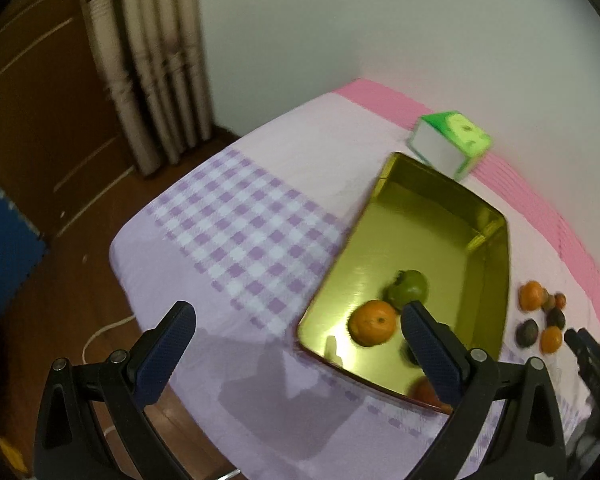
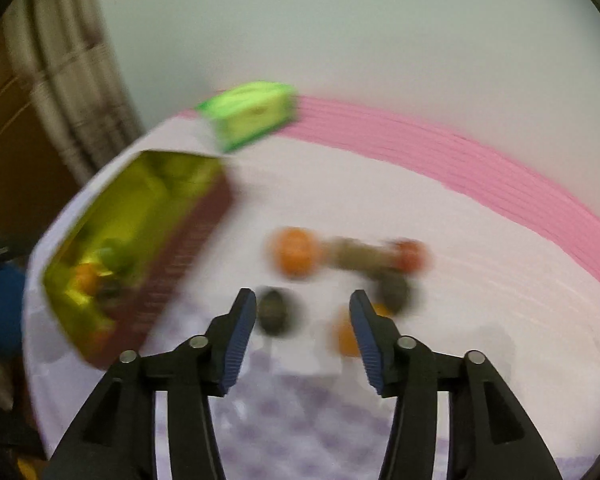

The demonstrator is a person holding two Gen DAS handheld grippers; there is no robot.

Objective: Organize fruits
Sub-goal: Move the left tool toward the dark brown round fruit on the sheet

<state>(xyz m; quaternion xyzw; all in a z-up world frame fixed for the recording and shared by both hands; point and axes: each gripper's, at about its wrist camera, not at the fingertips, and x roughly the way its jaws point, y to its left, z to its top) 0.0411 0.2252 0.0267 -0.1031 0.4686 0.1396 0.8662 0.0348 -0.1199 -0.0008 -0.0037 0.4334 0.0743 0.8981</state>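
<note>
A gold tray [image 1: 440, 208] lies on the lilac cloth and holds an orange [image 1: 372, 322] and a green fruit [image 1: 408, 288]. My left gripper [image 1: 299, 312] stands wide open over the tray's near corner, with nothing between its fingers. To the right of the tray lies a loose cluster of fruit: an orange [image 1: 531, 295], a dark fruit [image 1: 527, 332] and another orange [image 1: 551, 339]. In the blurred right wrist view, my right gripper [image 2: 302, 298] is open above this cluster. A dark fruit [image 2: 274, 312] lies just past its left finger, and an orange [image 2: 346, 336] sits partly behind its right finger.
A green tissue box [image 1: 452, 140] stands behind the tray near the pink strip [image 1: 540, 200] along the wall. The table's left edge drops to a wooden floor beside a curtain [image 1: 148, 60]. The checked cloth [image 1: 240, 232] spreads left of the tray.
</note>
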